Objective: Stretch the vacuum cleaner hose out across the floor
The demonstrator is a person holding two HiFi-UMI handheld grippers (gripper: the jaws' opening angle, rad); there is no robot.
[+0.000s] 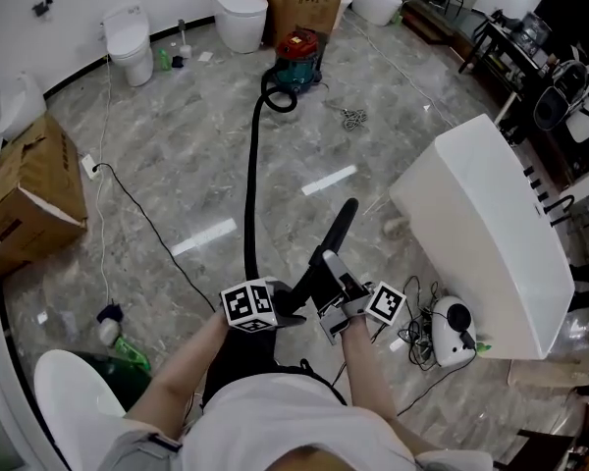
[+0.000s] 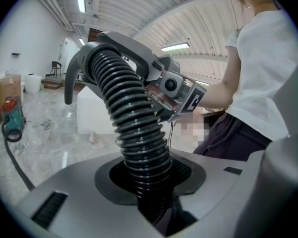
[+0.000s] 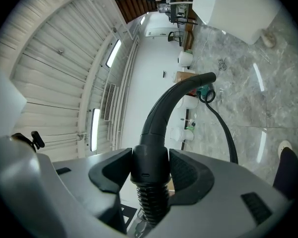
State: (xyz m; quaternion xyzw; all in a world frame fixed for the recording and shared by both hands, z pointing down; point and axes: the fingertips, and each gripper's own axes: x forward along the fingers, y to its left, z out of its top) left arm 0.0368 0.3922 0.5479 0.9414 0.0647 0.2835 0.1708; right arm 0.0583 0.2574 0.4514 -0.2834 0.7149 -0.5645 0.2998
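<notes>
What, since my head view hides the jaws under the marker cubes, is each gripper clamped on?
Observer: The left gripper is shut on the ribbed hose.
Operator: And the right?
Observer: The right gripper is shut on the smooth cuff where the ribs end, at the base of the curved pipe.
Operator: Kinked between them?
Observer: No; in the left gripper view the hose arcs up from the jaws with its ribs round.
</notes>
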